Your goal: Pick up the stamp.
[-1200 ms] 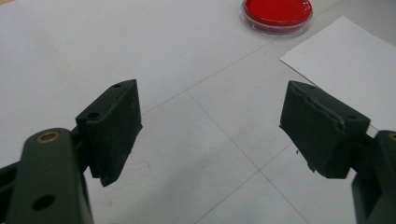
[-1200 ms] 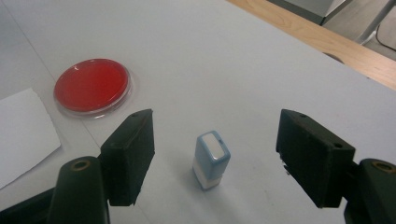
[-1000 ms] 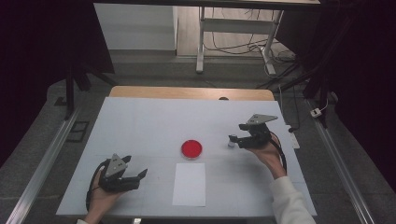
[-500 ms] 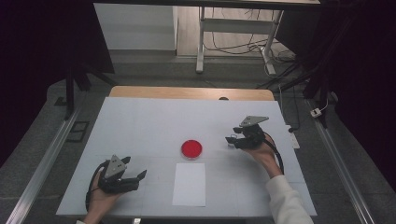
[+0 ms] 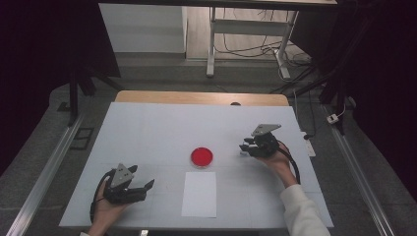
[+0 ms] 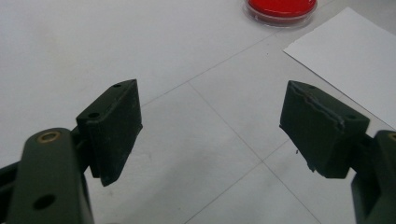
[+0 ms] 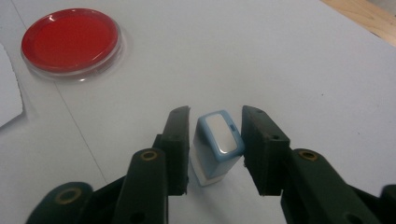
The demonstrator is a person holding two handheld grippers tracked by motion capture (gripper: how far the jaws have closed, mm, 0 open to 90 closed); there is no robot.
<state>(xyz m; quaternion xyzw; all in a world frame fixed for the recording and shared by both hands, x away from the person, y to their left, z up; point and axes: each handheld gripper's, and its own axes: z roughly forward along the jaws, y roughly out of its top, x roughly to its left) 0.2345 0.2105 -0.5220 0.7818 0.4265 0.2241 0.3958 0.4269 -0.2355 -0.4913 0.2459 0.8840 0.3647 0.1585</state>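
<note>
Red dish [image 6: 282,10] cut off by the top edge in the left gripper view, at 1 o'clock. White paper sheet [image 6: 345,60] runs off the right edge there. In the high view the small block [image 5: 243,153] in the right gripper [image 5: 246,147] is too small to make out. Whether the pads touch it: can't tell.

High view overlooks table [image 5: 147,128]; gripper views sit close.
</note>
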